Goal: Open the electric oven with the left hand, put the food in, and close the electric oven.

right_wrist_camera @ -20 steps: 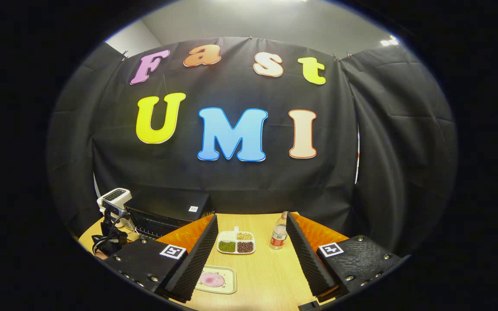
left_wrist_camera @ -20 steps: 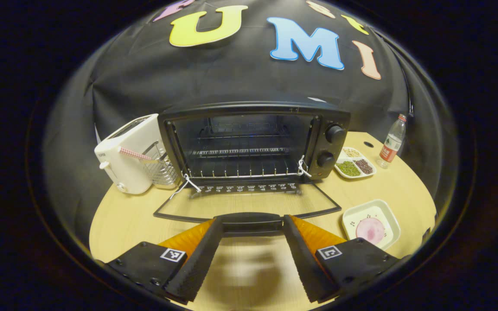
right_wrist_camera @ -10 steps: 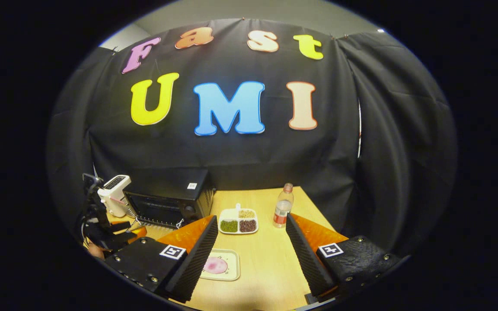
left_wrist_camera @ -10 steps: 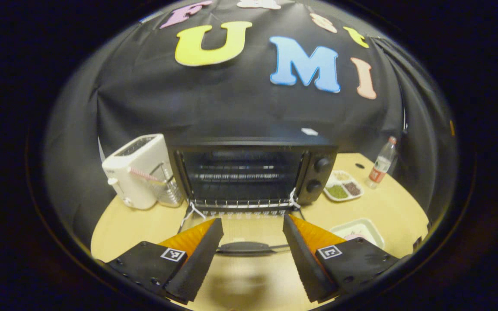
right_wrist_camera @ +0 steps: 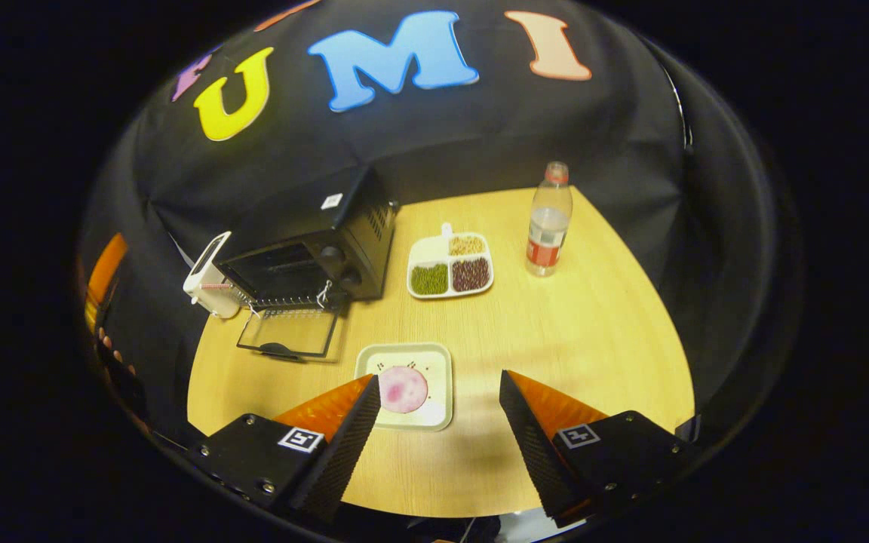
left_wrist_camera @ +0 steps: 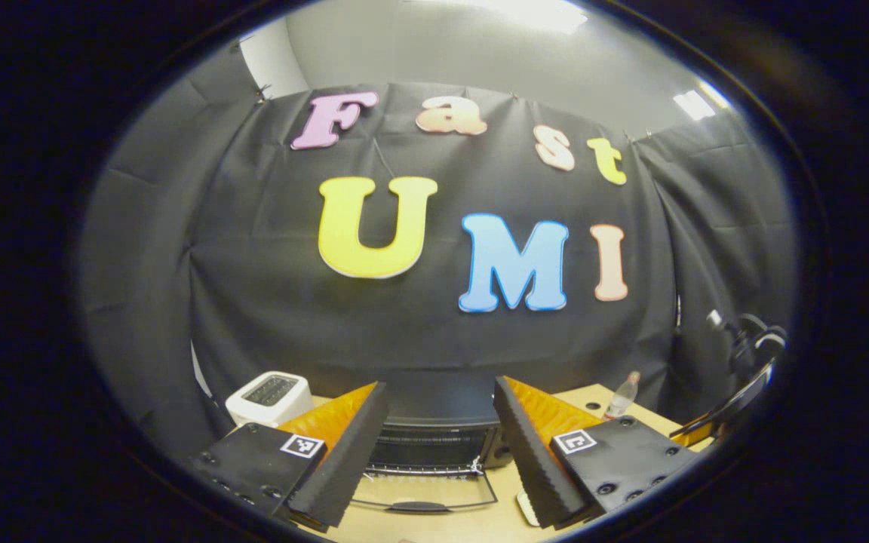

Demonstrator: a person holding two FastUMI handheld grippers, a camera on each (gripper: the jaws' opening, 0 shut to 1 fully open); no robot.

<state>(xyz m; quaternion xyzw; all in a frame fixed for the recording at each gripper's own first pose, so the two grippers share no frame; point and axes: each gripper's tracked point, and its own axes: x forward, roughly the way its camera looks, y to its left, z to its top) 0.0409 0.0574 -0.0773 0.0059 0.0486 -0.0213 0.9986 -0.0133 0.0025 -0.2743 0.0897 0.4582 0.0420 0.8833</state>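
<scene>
Your right gripper [right_wrist_camera: 440, 434] is spread wide and holds nothing, low in the frame just above the plate [right_wrist_camera: 438, 369] with its pink food [right_wrist_camera: 403, 389]. Left of centre, the oven [right_wrist_camera: 306, 253] stands with its door [right_wrist_camera: 287, 333] flat down. Your left gripper [left_wrist_camera: 440, 445] gapes too, apparently empty.

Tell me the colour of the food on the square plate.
Pink, a round slice on a pale cream plate with small dark specks; clearest in the right gripper view.
</scene>
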